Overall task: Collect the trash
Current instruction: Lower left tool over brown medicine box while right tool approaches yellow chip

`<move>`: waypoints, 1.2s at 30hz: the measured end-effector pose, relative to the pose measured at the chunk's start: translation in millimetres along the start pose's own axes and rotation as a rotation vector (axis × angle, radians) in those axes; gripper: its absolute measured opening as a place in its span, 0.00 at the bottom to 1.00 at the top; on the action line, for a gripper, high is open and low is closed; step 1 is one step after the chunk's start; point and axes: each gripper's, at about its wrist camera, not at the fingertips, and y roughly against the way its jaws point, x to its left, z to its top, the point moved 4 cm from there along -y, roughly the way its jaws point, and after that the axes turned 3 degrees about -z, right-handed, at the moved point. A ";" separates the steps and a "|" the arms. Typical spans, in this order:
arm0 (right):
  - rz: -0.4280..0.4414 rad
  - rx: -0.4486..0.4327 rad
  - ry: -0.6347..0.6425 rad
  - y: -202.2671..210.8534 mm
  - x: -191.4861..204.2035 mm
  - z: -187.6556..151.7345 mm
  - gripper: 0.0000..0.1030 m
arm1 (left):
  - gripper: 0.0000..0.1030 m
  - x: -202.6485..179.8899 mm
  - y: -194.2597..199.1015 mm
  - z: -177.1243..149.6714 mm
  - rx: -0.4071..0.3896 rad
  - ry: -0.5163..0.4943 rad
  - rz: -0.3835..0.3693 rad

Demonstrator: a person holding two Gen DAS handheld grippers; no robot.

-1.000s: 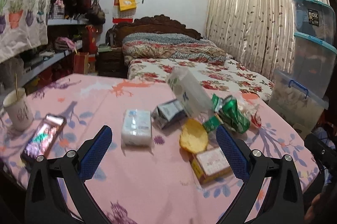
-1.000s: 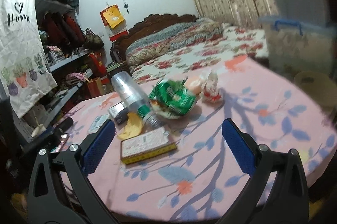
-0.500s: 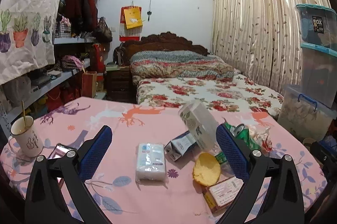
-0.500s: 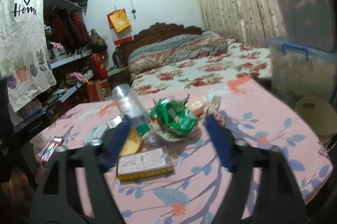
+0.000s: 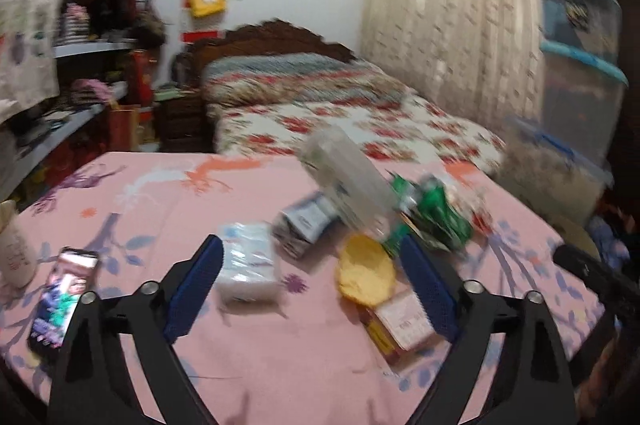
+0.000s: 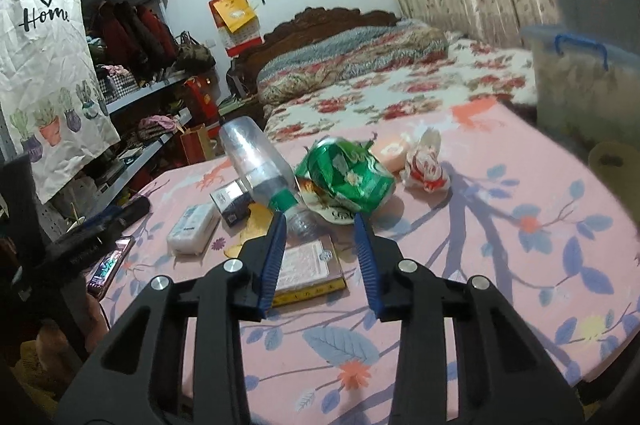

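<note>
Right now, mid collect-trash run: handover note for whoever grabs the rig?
Left gripper: jaws closing, nothing between them.
Right gripper: jaws closing, empty, over the flat box.
Trash piled mid-table: clear bottle, green wrapper, yellow lid, red-white wrapper.
Tissue pack and phone sit apart.
Done: nothing picked.
Left: everything.

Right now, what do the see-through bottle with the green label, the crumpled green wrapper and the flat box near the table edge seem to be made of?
The clear bottle with the green label looks like thin glossy plastic: light shines through it. The crumpled green wrapper appears to be shiny plastic film, creased and reflective. The flat pink-topped box with yellow edges is probably matte printed cardboard, judging by its sharp corners.
</note>
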 end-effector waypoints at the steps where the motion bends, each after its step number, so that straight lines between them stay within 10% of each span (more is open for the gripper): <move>1: -0.004 0.005 -0.005 -1.4 -1.8 -0.8 0.36 | 0.81 -5.1 -5.7 -3.9 0.017 -0.019 -0.028; 5: -0.025 0.017 -0.032 -4.8 -11.1 -4.3 0.41 | 0.82 -33.7 -36.6 -23.6 0.109 -0.152 -0.111; 8: -0.031 0.019 -0.074 -5.4 -20.8 -6.8 0.65 | 0.86 -55.4 -62.3 -39.0 0.185 -0.248 -0.180; 15: -0.044 0.011 -0.104 -3.9 -30.4 -7.0 0.71 | 0.90 -80.7 -101.1 -59.0 0.350 -0.337 -0.203; 20: -0.035 0.036 -0.112 -10.4 -31.6 -9.0 0.71 | 0.33 -89.7 -88.2 -61.4 0.347 -0.349 -0.254; 22: -0.030 0.041 -0.110 -11.1 -30.7 -10.4 0.71 | 0.25 -88.4 -82.6 -63.3 0.351 -0.352 -0.243; 25: -0.022 0.049 -0.102 -13.0 -28.4 -11.3 0.71 | 0.27 -82.3 -73.6 -64.9 0.370 -0.324 -0.263; 29: -0.010 0.075 -0.100 -20.7 -27.1 -12.6 0.71 | 0.75 -59.9 -63.6 -60.3 0.358 -0.261 -0.246; 36: -0.123 0.212 0.055 -70.8 -31.7 -13.7 0.58 | 0.75 -34.5 -68.5 -58.7 0.385 -0.179 -0.237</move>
